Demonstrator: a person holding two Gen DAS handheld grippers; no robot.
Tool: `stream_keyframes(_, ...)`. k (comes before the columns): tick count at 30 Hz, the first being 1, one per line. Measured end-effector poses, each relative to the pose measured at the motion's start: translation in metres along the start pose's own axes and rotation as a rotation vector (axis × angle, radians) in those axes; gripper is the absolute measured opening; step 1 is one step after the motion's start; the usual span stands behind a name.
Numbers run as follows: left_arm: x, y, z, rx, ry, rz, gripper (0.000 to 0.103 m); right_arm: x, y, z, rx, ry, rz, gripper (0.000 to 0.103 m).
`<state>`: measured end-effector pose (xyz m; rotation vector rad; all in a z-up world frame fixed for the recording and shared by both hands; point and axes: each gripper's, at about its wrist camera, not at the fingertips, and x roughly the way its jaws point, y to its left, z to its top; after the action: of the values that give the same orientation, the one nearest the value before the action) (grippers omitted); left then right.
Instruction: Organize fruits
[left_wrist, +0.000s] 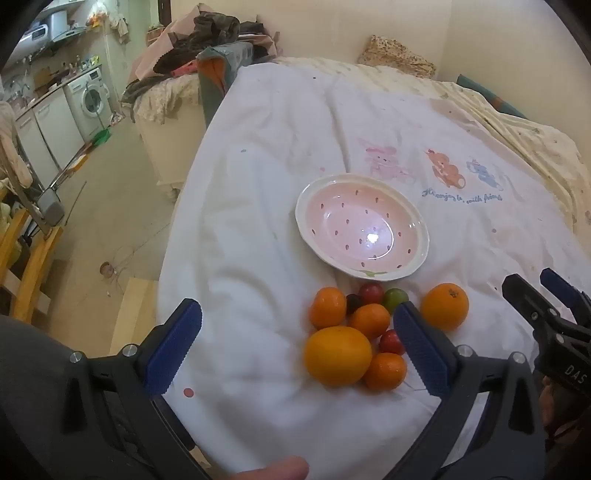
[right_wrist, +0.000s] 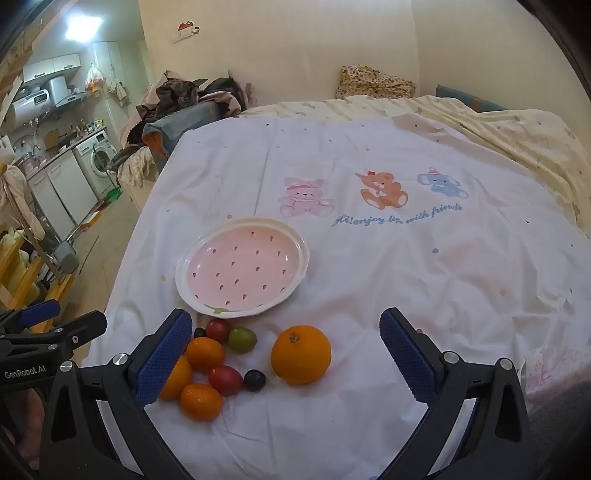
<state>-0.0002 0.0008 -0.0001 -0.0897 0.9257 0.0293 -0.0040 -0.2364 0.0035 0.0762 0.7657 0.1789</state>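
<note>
A pink strawberry-pattern plate (left_wrist: 413, 266) (right_wrist: 184, 269) lies empty on a white sheet. In front of it is a cluster of fruit: a large orange (left_wrist: 338, 355), small tangerines (left_wrist: 327, 307) (right_wrist: 205, 353), red tomatoes (left_wrist: 371, 292) (right_wrist: 225, 379), a green one (left_wrist: 394, 299) (right_wrist: 242, 339) and a dark grape (right_wrist: 254, 380). A second orange (left_wrist: 444, 306) (right_wrist: 301, 353) sits apart to the right. My left gripper (left_wrist: 295, 350) is open and empty, above the cluster. My right gripper (right_wrist: 284, 365) is open and empty, with the separate orange between its fingers' line of sight.
The white sheet (right_wrist: 406, 277) with cartoon animals covers a bed; a cream quilt (right_wrist: 517, 140) lies at the far right. A pile of clothes (left_wrist: 207, 48) sits beyond the bed's left corner. The bed's left edge drops to the floor (left_wrist: 110, 206), with a kitchen and washing machine (left_wrist: 90, 98) beyond.
</note>
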Motion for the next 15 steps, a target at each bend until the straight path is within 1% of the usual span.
stream_keyframes(15,0.0006,0.0008,-0.0002,0.003,-0.005,0.014,0.102,0.0003,0.0001,-0.0004,0.005,0.005,0.007,0.103)
